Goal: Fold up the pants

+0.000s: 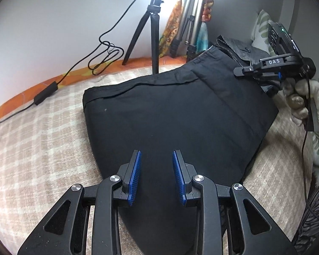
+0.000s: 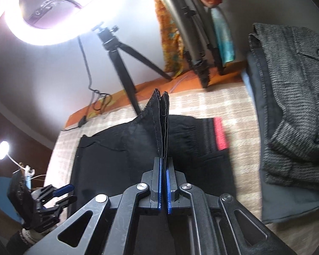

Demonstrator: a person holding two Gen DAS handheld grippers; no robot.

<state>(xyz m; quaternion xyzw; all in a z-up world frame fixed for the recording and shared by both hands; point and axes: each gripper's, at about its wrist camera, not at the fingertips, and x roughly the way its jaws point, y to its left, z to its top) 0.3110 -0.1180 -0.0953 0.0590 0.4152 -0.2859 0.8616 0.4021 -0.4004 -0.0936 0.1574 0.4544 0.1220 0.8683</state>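
Observation:
Black pants (image 1: 170, 110) lie partly folded on a beige checked bedspread (image 1: 32, 148). My left gripper (image 1: 156, 159) is open just above the near end of the pants, nothing between its blue pads. My right gripper (image 2: 163, 163) is shut on a raised black edge of the pants (image 2: 161, 123), lifting it above the rest of the garment, whose waistband with a red strip (image 2: 220, 133) lies beyond. The right gripper also shows in the left wrist view (image 1: 244, 70) at the pants' far right edge. The left gripper shows in the right wrist view (image 2: 61, 193) at lower left.
A black tripod (image 1: 153, 42) and a second silver tripod (image 1: 189, 27) stand at the bed's far edge with a ring light (image 2: 42, 27). A cable with a box (image 1: 45, 93) lies on the bed at left. Folded grey clothes (image 2: 297, 106) are stacked at right.

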